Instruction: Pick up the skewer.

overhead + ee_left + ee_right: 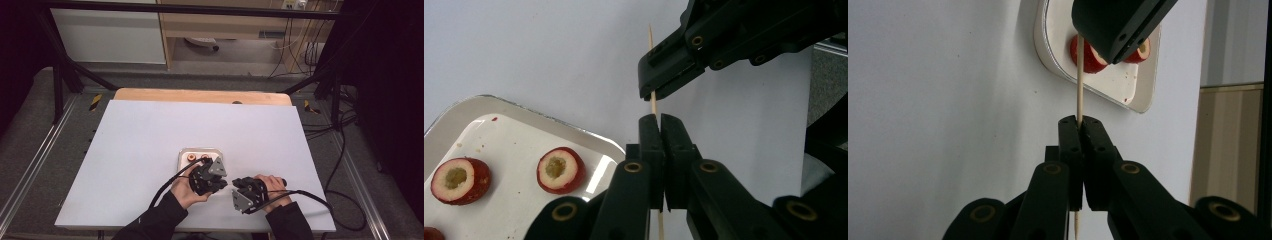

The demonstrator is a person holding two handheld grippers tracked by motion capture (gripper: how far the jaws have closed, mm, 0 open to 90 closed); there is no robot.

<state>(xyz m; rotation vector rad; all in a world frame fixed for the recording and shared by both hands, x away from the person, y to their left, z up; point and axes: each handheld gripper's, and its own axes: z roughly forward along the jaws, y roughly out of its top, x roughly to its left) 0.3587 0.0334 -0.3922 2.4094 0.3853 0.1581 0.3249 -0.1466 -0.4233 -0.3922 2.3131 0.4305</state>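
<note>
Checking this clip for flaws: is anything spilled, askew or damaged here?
Nothing serious. Both grippers pinch one wooden skewer, which looks straight and unbroken. The cored red fruit slices sit flat on the white tray, with a few small red specks beside them.

The table sheet (150, 150) is a pale bluish white over a light wooden top (200, 95). At lower left of the left gripper view, a white tray (514, 125) with a silvery rim holds fruit slices (560, 170) with red skin, cream flesh and yellowish-green centres. The skewer (1080, 75) is pale tan. Both grippers' jaws are black with brass-coloured rivets.
</note>
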